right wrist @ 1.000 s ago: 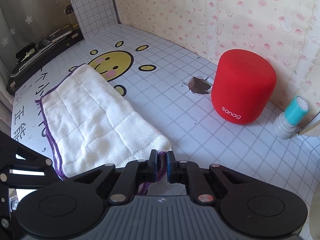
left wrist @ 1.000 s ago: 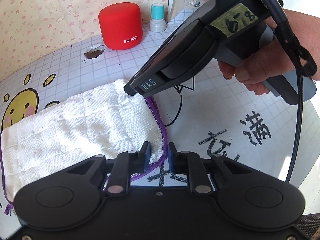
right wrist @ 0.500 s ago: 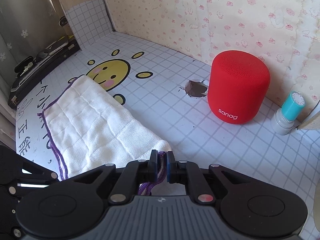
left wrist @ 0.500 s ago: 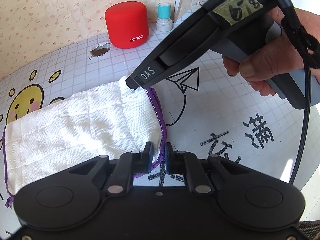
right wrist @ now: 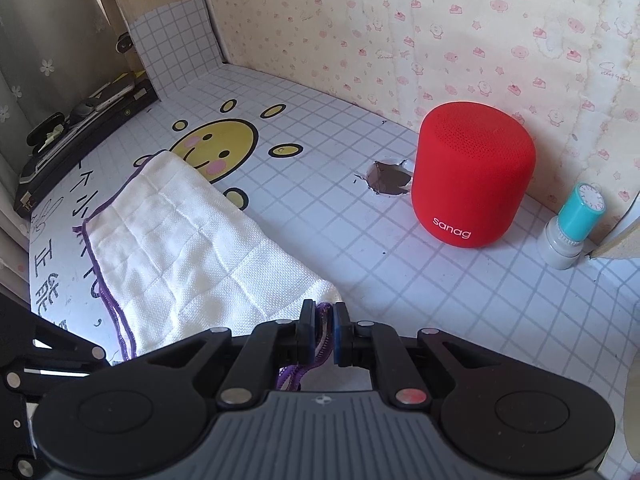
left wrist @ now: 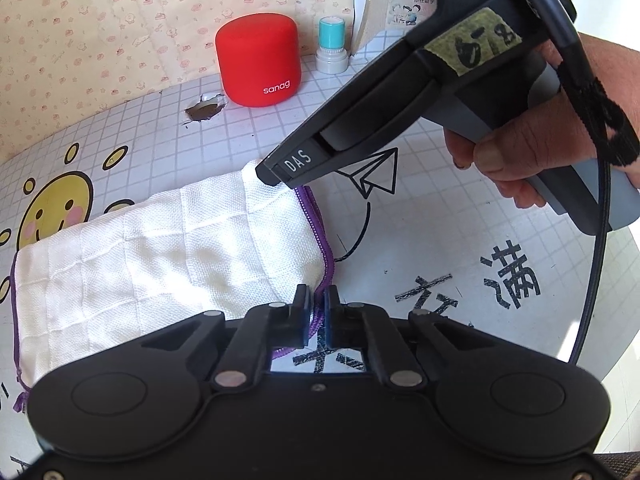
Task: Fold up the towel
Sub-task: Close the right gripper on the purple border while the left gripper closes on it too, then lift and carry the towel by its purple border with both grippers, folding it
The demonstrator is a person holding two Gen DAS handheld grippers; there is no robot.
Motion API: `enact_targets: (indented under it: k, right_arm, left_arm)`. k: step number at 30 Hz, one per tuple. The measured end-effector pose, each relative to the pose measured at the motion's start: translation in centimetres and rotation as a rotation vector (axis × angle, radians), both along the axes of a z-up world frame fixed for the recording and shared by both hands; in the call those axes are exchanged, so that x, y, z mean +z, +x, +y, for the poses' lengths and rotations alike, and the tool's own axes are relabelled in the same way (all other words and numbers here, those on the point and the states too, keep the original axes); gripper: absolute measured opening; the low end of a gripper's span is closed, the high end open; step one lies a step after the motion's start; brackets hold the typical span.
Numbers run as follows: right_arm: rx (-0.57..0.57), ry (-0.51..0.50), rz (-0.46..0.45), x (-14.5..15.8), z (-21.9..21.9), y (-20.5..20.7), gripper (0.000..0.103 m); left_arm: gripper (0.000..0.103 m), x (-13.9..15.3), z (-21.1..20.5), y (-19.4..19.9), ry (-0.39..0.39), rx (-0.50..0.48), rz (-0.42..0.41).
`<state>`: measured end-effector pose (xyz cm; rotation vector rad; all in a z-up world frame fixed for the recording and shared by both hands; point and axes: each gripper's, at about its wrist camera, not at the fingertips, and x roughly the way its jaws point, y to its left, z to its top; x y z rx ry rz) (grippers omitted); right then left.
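The towel lies on the desk, white with a purple edge, already folded into a long strip. One short end lies over the yellow smiley print; the other end is near both grippers.

The left gripper has its fingers brought together to a narrow gap, and the purple edge of the near corner of the towel is pinched between them. The right gripper has its fingers pressed on the other corner of the same end; the purple edge and some white cloth show between the pads. In the left wrist view the tip of the right gripper touches that far corner, and a hand holds its handle.

Behind the towel, near the wall, stands a red speaker. Just beside it the desk cover has a small torn hole. A little stamp with a teal cap stands to the right of the speaker, apart from it.
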<state>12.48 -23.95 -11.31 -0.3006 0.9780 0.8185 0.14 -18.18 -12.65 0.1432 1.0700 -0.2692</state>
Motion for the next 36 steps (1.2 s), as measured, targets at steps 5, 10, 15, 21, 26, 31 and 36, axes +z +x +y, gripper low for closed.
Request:
enact_targets:
  k: [5, 10, 15, 21, 26, 31, 36]
  right_arm:
    - [0.002, -0.001, -0.005, 0.3, 0.1, -0.1, 0.007]
    - [-0.002, 0.004, -0.013, 0.8, 0.0, -0.1, 0.007]
    - [-0.002, -0.002, -0.029, 1.3, 0.1, -0.2, 0.007]
    - [0.005, -0.005, -0.047, 2.3, 0.4, -0.4, 0.007]
    - [0.013, -0.004, -0.07, 3.3, 0.9, -0.6, 0.007]
    - [0.029, -0.002, -0.096, 4.5, 1.9, -0.9, 0.007]
    - [0.047, -0.002, -0.119, 5.5, 3.1, -1.3, 0.007]
  left_arm:
    - [0.007, 0.2, 0.4, 0.0, -0.014, 0.011, 0.0]
    - [0.007, 0.7, 0.5, -0.1, -0.015, 0.008, -0.017]
    - [0.007, 1.1, 0.8, -0.2, -0.021, 0.014, -0.03]
    - [0.007, 1.7, 1.2, -0.4, -0.023, 0.017, -0.051]
    - [0.007, 2.4, 2.0, -0.6, -0.031, 0.034, -0.069]
    - [0.007, 3.2, 2.7, -0.9, -0.035, 0.048, -0.088]
    - [0.007, 3.9, 3.7, -1.3, -0.038, 0.073, -0.108]
